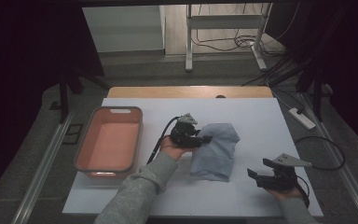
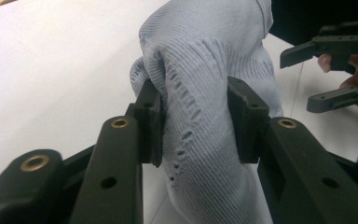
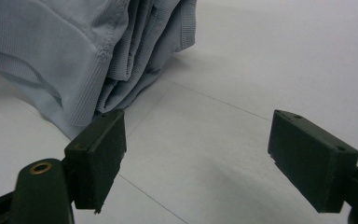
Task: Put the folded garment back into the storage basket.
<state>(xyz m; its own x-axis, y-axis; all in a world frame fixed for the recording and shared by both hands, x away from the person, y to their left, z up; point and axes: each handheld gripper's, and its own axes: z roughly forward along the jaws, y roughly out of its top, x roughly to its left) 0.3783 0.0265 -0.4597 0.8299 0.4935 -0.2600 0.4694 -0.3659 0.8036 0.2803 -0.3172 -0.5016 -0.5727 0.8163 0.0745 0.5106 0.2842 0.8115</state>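
High view: the left tool (image 1: 204, 138) grips the pale blue ribbed knit garment (image 1: 216, 151) mid-counter (image 1: 261, 121). Left gripper view: its pads (image 2: 151, 119) pinch a bunched fold. Right gripper view: the right tool (image 3: 196, 158) gapes wide, holding nothing, beside the garment's hem.

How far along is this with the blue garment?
Done: the garment looks folded in layers. In hand: the left gripper is shut on a bunch of it, lifting one side. The right gripper waits open beside it. Left, probably: moving it into the bin, which holds nothing yet.
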